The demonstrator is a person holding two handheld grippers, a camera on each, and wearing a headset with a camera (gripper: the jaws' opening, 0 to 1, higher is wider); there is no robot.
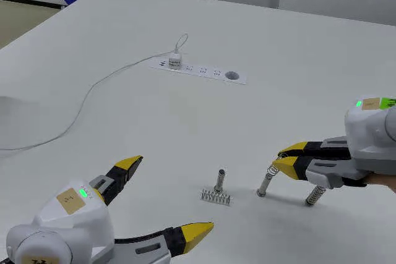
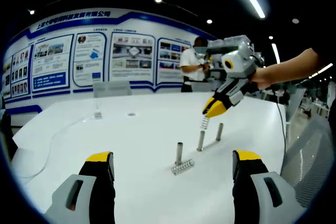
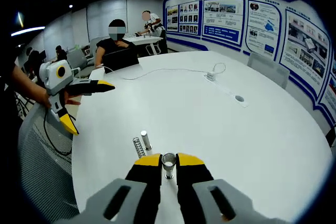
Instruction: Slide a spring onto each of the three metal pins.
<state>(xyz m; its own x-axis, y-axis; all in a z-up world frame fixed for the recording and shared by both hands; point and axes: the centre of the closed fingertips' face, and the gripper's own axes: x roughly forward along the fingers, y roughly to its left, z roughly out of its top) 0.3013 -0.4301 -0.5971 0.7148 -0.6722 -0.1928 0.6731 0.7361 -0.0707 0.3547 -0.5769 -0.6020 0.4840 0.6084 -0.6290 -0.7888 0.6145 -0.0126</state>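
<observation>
Middle item: short upright grey metal pin [image 1: 265, 185], smooth and cylindrical, standing on the matte white worktop [image 1: 185, 109]. A small coiled steel spring [image 1: 272, 170] sits over its top end, and the lower shaft below it shows bare.

The right claw [image 1: 286, 159], black jaws with yellow tips, is narrowed onto that spring from the side. In the right gripper view the coil [image 3: 168, 163] is seen end-on, pinched between the two tips. Judgement: the side pinch keeps the soft coil in line with the shaft so it can be pushed down without buckling.

The second pin [image 1: 314, 196], under the right gripper's body, has a ribbed outline from base to top. It appears to be sleeved by a spring; this one is judged done.

The bare pin [image 1: 219, 180] stands nearest the left side with nothing on it. A loose spring [image 1: 215, 197] lies on its side just beside the base, presumably staged there for pickup.

The left claw [image 1: 168, 195] is spread wide and holds nothing. It hovers on the near side of the bare pin. In the left gripper view its tips frame the loose spring [image 2: 182, 167]. Judgement: it is set to take that spring next.

Further back, a flat white power strip [image 1: 198, 70] lies with its thin cable trailing off.
</observation>
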